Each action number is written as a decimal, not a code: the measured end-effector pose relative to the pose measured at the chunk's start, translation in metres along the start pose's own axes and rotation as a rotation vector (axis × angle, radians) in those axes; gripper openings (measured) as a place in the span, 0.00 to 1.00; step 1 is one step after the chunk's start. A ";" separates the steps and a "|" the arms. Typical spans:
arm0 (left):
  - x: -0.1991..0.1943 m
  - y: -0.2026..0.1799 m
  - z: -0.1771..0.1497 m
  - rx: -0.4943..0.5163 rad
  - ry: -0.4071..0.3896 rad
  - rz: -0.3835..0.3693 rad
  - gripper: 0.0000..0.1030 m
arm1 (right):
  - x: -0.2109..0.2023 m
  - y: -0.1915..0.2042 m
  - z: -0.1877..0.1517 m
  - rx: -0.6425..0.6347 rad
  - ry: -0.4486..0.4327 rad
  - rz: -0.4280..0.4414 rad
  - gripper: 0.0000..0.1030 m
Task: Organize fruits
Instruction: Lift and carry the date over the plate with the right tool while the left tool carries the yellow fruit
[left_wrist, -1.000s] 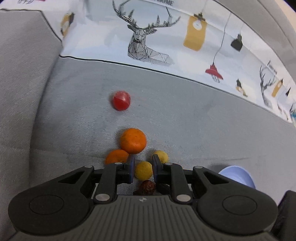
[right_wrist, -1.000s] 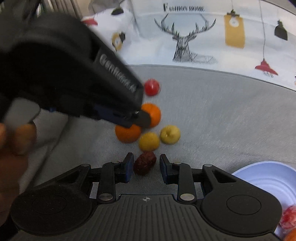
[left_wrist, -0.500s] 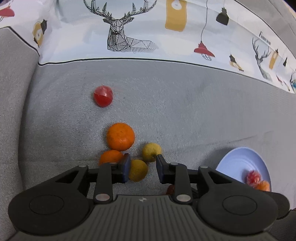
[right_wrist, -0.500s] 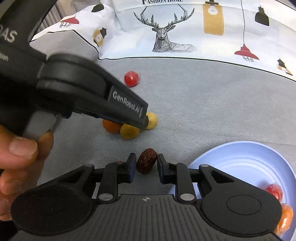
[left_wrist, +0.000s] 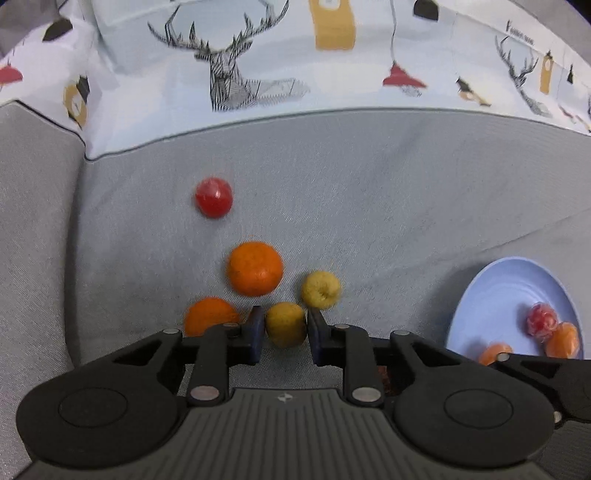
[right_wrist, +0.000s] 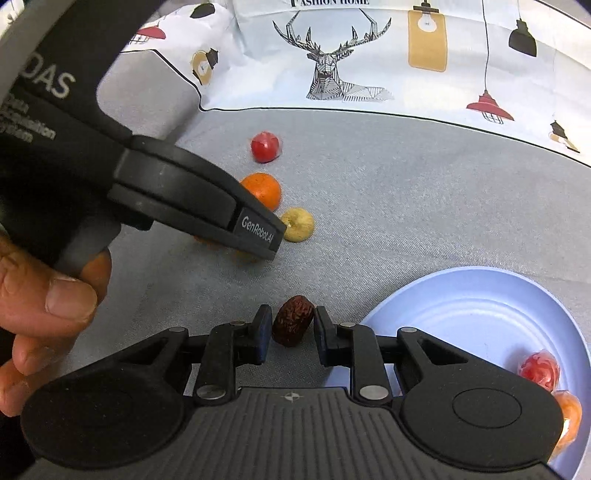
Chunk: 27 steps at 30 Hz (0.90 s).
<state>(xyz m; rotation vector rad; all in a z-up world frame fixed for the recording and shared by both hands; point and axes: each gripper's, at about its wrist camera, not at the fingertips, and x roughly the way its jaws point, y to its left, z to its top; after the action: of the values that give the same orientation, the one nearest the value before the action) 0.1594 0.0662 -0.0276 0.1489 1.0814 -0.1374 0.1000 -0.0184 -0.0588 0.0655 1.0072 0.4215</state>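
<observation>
On the grey sofa seat lie a red fruit (left_wrist: 213, 196), a large orange (left_wrist: 255, 267), a smaller orange (left_wrist: 208, 314) and two yellow fruits. My left gripper (left_wrist: 284, 323) is closing, and its pads touch both sides of the nearer yellow fruit (left_wrist: 286, 324). The other yellow fruit (left_wrist: 320, 290) lies just beyond. My right gripper (right_wrist: 291, 325) is shut on a wrinkled dark red date (right_wrist: 293, 325) and holds it above the seat beside the light blue plate (right_wrist: 461, 314).
The plate (left_wrist: 517, 295) holds a wrapped red fruit (left_wrist: 541, 319) and orange pieces (left_wrist: 563, 339). A printed deer cushion (left_wrist: 258, 66) lines the back. The grey armrest (left_wrist: 33, 221) rises on the left. A hand (right_wrist: 48, 302) holds the left gripper's body (right_wrist: 177, 195).
The left gripper opened around the nearer yellow fruit, then closed onto it while rolling. The right gripper carried the date away from the pile toward the blue plate.
</observation>
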 end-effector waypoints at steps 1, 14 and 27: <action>-0.001 -0.001 0.000 -0.001 0.000 -0.008 0.26 | -0.001 0.001 -0.001 -0.002 -0.001 0.002 0.25; -0.046 -0.004 -0.008 -0.064 -0.195 -0.025 0.26 | -0.034 -0.007 0.007 0.039 -0.088 0.019 0.25; -0.121 -0.037 -0.036 -0.014 -0.455 0.004 0.26 | -0.140 -0.060 -0.008 0.070 -0.237 -0.120 0.25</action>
<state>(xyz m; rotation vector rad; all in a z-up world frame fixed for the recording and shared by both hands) 0.0653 0.0416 0.0611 0.1004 0.6285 -0.1507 0.0478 -0.1263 0.0347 0.1148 0.7870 0.2616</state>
